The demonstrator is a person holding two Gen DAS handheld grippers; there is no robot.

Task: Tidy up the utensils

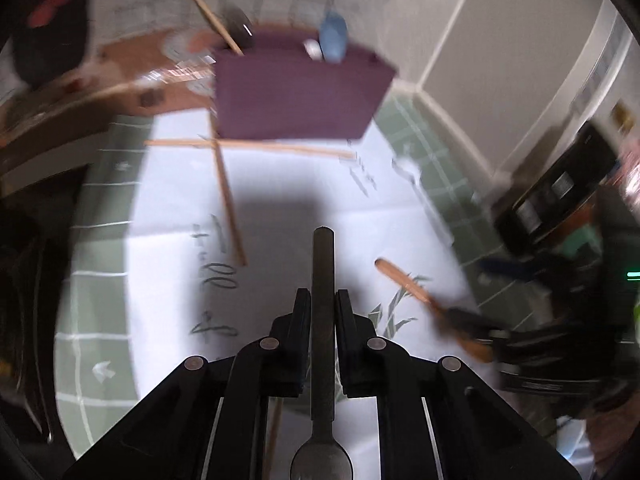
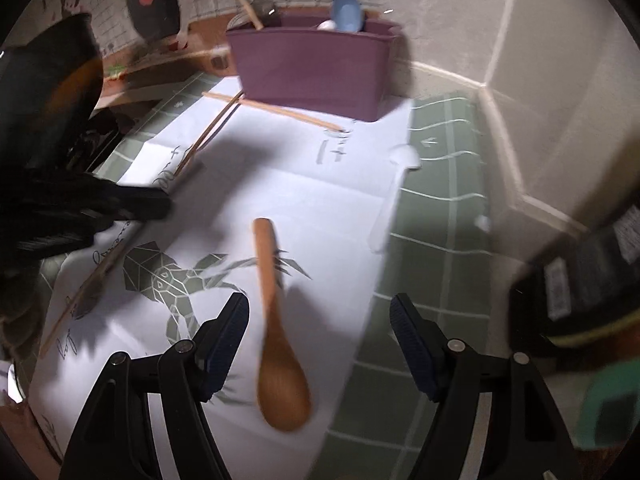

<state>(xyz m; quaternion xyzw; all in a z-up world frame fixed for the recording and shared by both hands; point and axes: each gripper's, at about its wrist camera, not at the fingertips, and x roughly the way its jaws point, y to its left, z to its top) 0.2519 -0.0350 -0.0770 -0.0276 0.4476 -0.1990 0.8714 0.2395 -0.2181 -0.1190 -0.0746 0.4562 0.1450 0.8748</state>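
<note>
While its jaws stand narrow, the left gripper (image 1: pixel 323 300) clamps a dark metal spoon (image 1: pixel 322 320) by the handle; the handle sticks forward past the fingertips and the bowl hangs back under the gripper body, at the bottom edge of the left wrist view. Beyond the handle tip lies a white paper sheet (image 1: pixel 280 200) printed with handwriting and a green geometric crab, spread over a green grid mat (image 1: pixel 96 280). Two wooden chopsticks (image 1: pixel 228 200) lie crossed on the sheet ahead and to the left of the gripper, just in front of a purple utensil box (image 1: pixel 296 92). From that box a blue spoon (image 1: pixel 334 36) and another chopstick stick up.

The right gripper (image 2: pixel 320 340) is spread wide and holds nothing. A wooden spoon (image 2: pixel 276 320) lies on the sheet between its two fingers, bowl nearest the camera and handle pointing away toward the box; neither pad touches it as far as the blur allows. To the right of it, at the sheet's edge, lies a white spoon (image 2: pixel 394 196), partly on the mat. In the right wrist view the left gripper shows as a dark blurred shape at the left, with the metal spoon slanting beneath it. A pale wall corner stands behind the box.
</note>
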